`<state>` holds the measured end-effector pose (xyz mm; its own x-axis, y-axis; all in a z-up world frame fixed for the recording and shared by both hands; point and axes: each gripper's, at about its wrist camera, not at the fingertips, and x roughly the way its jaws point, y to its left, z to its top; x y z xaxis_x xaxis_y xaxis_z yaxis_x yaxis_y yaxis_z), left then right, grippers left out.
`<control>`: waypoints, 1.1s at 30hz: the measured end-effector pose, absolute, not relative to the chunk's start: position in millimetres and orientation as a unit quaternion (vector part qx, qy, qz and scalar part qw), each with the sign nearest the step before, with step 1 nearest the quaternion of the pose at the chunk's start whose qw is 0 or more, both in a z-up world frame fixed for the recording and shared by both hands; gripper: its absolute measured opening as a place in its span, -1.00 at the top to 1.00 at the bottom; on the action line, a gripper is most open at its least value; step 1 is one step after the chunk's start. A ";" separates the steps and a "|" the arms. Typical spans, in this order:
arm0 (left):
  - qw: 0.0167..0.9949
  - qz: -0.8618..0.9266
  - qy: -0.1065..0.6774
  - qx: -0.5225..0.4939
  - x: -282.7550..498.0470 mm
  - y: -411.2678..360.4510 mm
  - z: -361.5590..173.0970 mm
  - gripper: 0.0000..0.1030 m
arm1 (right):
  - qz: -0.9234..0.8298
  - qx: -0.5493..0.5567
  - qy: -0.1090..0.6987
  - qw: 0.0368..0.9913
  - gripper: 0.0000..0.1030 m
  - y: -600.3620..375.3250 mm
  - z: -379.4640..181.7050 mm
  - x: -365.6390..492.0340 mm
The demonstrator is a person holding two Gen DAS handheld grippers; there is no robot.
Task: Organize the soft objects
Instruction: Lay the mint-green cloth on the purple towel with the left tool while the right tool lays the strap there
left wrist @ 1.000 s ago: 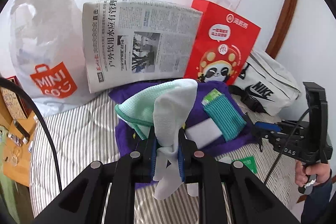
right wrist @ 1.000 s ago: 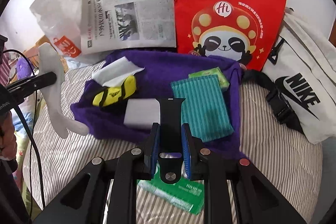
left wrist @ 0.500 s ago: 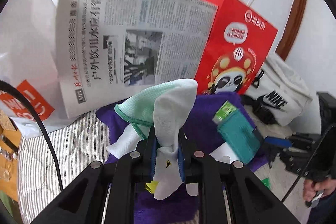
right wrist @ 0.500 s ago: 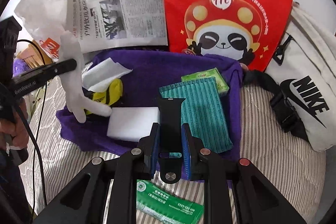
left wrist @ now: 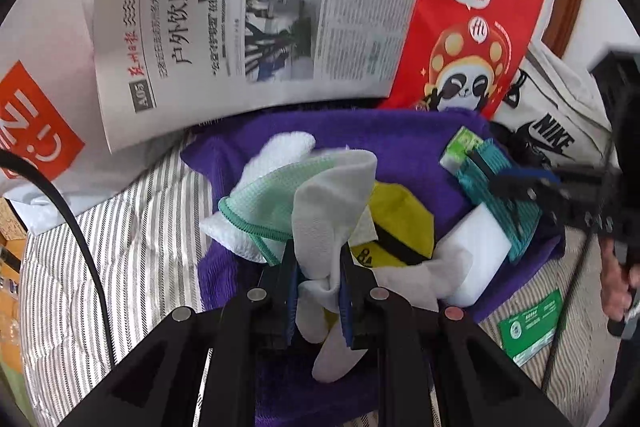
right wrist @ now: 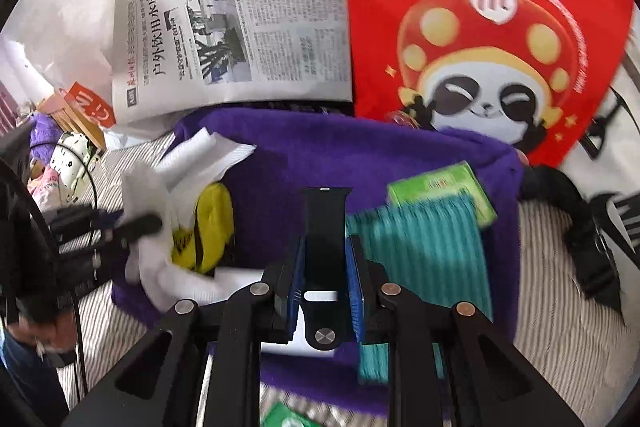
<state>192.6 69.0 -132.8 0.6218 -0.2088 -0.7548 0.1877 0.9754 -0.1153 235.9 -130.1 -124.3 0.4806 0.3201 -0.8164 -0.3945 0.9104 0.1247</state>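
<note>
Item: white sock [left wrist: 332, 211], pinched with a mint cloth [left wrist: 268, 195] in the left claw [left wrist: 318, 299], hanging just above the purple towel [left wrist: 400, 143] on the striped bed [left wrist: 132, 227]; long axis roughly upright, upper end folded over, toe drooping below the jaws. Item: black strap [right wrist: 324, 227], pinched in the right claw [right wrist: 324, 291], long axis pointing away over the towel. Step judged: placing on towel. Next: lower, then release beside the yellow item [left wrist: 400, 223].

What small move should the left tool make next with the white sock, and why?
Probably open and let go. The left tool is shut on the white sock, whose loose end already drapes on the purple towel beside the yellow item and white block.
</note>
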 end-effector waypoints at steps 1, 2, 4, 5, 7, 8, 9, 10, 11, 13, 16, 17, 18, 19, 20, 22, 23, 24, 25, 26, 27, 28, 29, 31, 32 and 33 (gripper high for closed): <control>0.900 -0.110 0.423 -0.010 192.8 67.6 -134.3 0.66 | 0.208 -0.040 0.464 0.860 0.60 -124.7 -124.8 241.8; 0.899 -0.106 0.425 -0.005 193.2 66.6 -136.2 0.64 | 0.208 -0.040 0.464 0.860 0.60 -122.1 -124.5 244.9; 0.897 -0.105 0.428 0.002 194.7 65.0 -138.9 0.61 | 0.211 -0.038 0.466 0.858 0.60 -113.6 -125.7 256.0; 0.897 -0.107 0.428 0.002 195.0 65.4 -139.3 0.60 | 0.212 -0.037 0.467 0.858 0.60 -110.2 -126.7 260.6; 0.896 -0.110 0.430 -0.007 196.8 68.3 -140.0 0.59 | 0.213 -0.041 0.471 0.855 0.60 -103.4 -129.3 270.1; 0.895 -0.112 0.432 -0.015 197.0 70.1 -140.5 0.60 | 0.212 -0.044 0.472 0.855 0.60 -100.4 -131.0 274.0; 0.894 -0.117 0.433 -0.024 197.1 72.3 -141.0 0.60 | 0.211 -0.049 0.473 0.854 0.60 -95.5 -132.9 278.6; 0.894 -0.118 0.432 -0.028 196.7 74.3 -141.3 0.59 | 0.211 -0.053 0.477 0.852 0.60 -91.7 -136.6 283.4; 0.894 -0.120 0.431 -0.030 196.1 75.4 -141.7 0.59 | 0.210 -0.055 0.480 0.850 0.60 -89.5 -139.6 286.5; 0.893 -0.123 0.431 -0.034 195.2 77.6 -143.2 0.52 | 0.203 -0.063 0.487 0.847 0.60 -83.8 -148.0 293.8; 0.893 -0.123 0.432 -0.039 194.8 82.1 -145.0 0.41 | 0.197 -0.082 0.499 0.840 0.60 -78.0 -160.4 299.8; 0.893 -0.126 0.431 -0.040 194.7 82.3 -145.6 0.36 | 0.195 -0.084 0.503 0.838 0.60 -75.8 -163.7 301.3; 0.892 -0.129 0.430 -0.041 194.0 82.9 -146.3 0.33 | 0.193 -0.085 0.507 0.836 0.60 -75.2 -166.5 302.4; 0.892 -0.130 0.430 -0.043 193.6 83.9 -147.3 0.33 | 0.193 -0.087 0.510 0.834 0.60 -73.9 -169.7 303.2; 0.892 -0.131 0.430 -0.045 193.1 84.7 -147.6 0.31 | 0.192 -0.089 0.510 0.834 0.60 -72.2 -171.1 303.8; 0.892 -0.136 0.429 -0.047 190.8 84.5 -146.7 0.27 | 0.193 -0.093 0.507 0.835 0.59 -70.3 -171.7 304.1; 0.891 -0.137 0.430 -0.047 190.5 85.1 -146.1 0.22 | 0.195 -0.089 0.507 0.835 0.59 -71.1 -172.1 304.8; 0.891 -0.138 0.430 -0.047 189.9 85.5 -145.7 0.18 | 0.196 -0.086 0.508 0.834 0.59 -70.5 -172.7 306.6; 0.891 -0.137 0.430 -0.044 188.6 86.1 -145.2 0.07 | 0.198 -0.083 0.509 0.834 0.59 -71.3 -172.7 307.2; 0.892 -0.135 0.429 -0.041 187.7 86.2 -144.7 0.04 | 0.201 -0.082 0.510 0.832 0.59 -71.9 -172.7 307.6; 0.891 -0.139 0.429 -0.041 186.7 86.4 -144.5 0.03 | 0.203 -0.081 0.510 0.832 0.58 -73.8 -172.8 308.0; 0.891 -0.141 0.429 -0.041 186.7 86.2 -143.3 0.03 | 0.206 -0.078 0.512 0.830 0.57 -76.1 -172.7 308.3; 0.891 -0.142 0.429 -0.040 186.7 85.8 -142.9 0.02 | 0.208 -0.074 0.514 0.829 0.54 -81.1 -171.8 308.4; 0.890 -0.142 0.431 -0.038 187.2 85.6 -143.1 0.01 | 0.211 -0.063 0.516 0.828 0.42 -88.4 -168.2 307.9; 0.889 -0.142 0.433 -0.037 187.9 85.5 -143.3 0.01 | 0.213 -0.058 0.514 0.829 0.31 -93.3 -164.5 307.0; 0.889 -0.142 0.435 -0.035 188.4 85.0 -143.2 0.01 | 0.214 -0.056 0.510 0.831 0.16 -95.7 -161.0 305.4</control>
<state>188.4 85.0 -143.2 0.5817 -0.2836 -0.7624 0.2225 0.9570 -0.1862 305.4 -95.7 -161.0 0.3880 0.2989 -0.8718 -0.4133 0.9020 0.1253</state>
